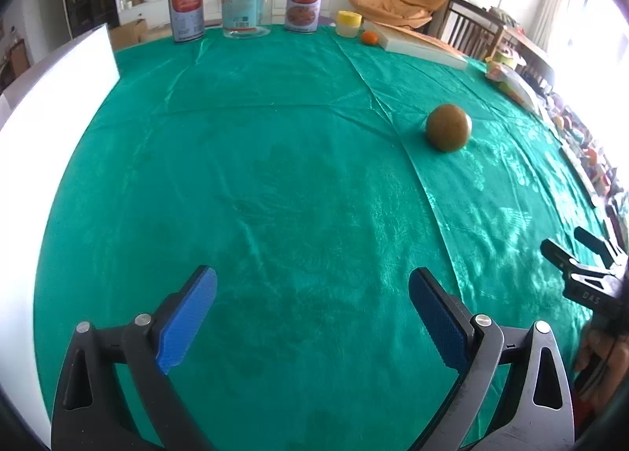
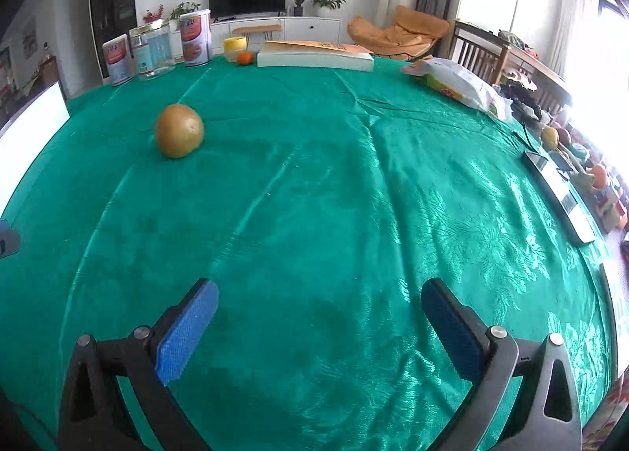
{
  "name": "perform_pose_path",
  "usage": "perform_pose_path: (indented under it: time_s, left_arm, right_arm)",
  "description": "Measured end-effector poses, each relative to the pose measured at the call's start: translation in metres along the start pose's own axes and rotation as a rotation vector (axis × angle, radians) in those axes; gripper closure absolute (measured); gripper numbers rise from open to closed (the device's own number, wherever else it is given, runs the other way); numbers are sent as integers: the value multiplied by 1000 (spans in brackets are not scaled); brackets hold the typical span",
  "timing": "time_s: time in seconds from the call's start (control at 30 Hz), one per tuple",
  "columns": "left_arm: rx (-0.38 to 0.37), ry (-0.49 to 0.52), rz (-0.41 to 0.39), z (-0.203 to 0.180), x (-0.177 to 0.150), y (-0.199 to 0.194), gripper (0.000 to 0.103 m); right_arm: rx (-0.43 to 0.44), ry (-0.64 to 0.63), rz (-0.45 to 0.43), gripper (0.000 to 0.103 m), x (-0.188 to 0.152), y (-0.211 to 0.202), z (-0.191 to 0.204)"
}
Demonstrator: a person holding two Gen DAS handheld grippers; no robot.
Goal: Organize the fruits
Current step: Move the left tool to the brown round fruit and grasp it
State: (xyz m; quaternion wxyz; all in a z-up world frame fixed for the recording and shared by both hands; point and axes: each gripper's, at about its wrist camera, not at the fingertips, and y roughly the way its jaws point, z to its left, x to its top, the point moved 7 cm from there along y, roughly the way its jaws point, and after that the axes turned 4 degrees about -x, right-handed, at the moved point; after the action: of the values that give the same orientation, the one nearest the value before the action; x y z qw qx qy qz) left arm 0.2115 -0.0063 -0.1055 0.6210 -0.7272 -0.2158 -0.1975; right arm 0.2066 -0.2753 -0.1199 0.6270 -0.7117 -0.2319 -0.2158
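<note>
1. While both tools hang over the green-clothed table [image 1: 275, 175], a white board [image 1: 59, 97] stands at its far left edge.
2. Along the back sit a printed can [image 1: 186, 12], a clear jar [image 1: 246, 4] and a second can [image 1: 306, 2], side by side.
3. The left gripper [image 1: 312, 319] has its blue-padded jaws spread wide, nothing between them, only cloth below.
4. Right of the cans are a yellow-lidded tub [image 1: 348, 23] and a small orange [image 1: 370, 37] just beside it, then a flat white box [image 2: 314, 56].
5. The brownish-green round fruit [image 1: 448, 127] rests alone on the cloth, well ahead of both tools and touched by neither.
6. The right gripper [image 2: 319, 327] is likewise released, its jaws wide and empty.
7. A plastic bag [image 2: 456, 83] lies near the right edge, with more fruit blurred beyond it.
</note>
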Motion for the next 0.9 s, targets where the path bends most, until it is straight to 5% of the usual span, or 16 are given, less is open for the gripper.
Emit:
perform_pose_path:
  time_s: [0.17, 0.9]
  left_arm:
    - [86, 42, -6, 2, 5, 25, 4]
    - [86, 39, -34, -1, 9, 32, 0]
  right_arm:
    - [24, -10, 29, 1, 1, 11, 7]
    - [42, 21, 40, 0, -6, 11, 3]
